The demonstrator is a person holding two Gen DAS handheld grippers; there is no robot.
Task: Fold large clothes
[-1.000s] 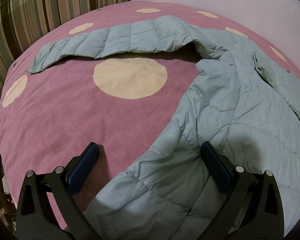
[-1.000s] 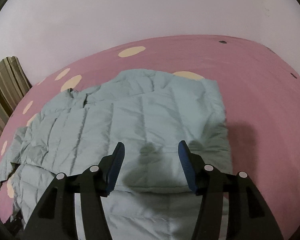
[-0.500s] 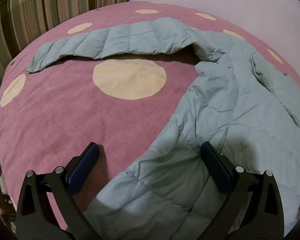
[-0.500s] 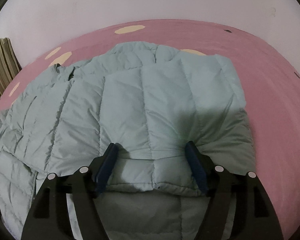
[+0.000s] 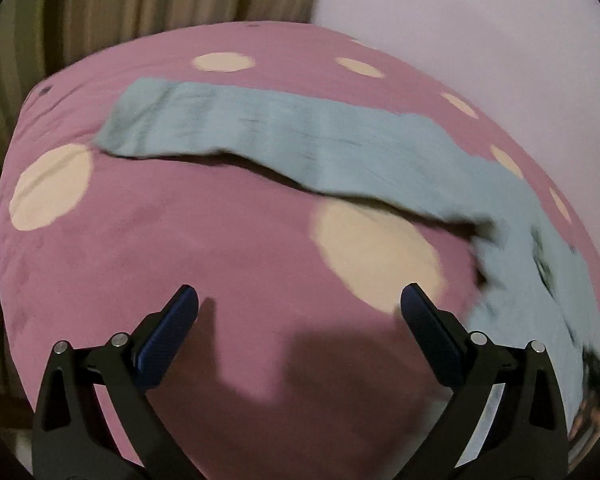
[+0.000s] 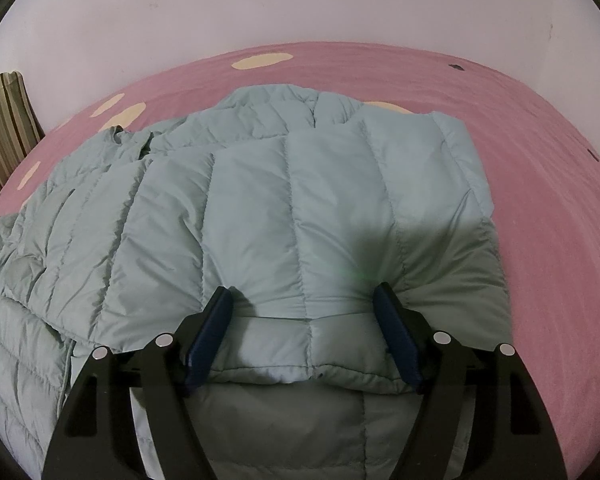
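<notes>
Jacket (image 6: 260,208) lies on the bed (image 6: 540,160), one side folded over. Right claw (image 6: 304,300) has just been opening, spread around the folded edge. Left claw (image 5: 296,300) is open, empty. Padding: light, soft, slippery. Grip the far sleeve (image 5: 260,128) near its cuff.

Left claw (image 5: 298,306) gapes empty above the spotted pink cover (image 5: 220,248), jacket sleeve (image 5: 284,140) beyond
</notes>
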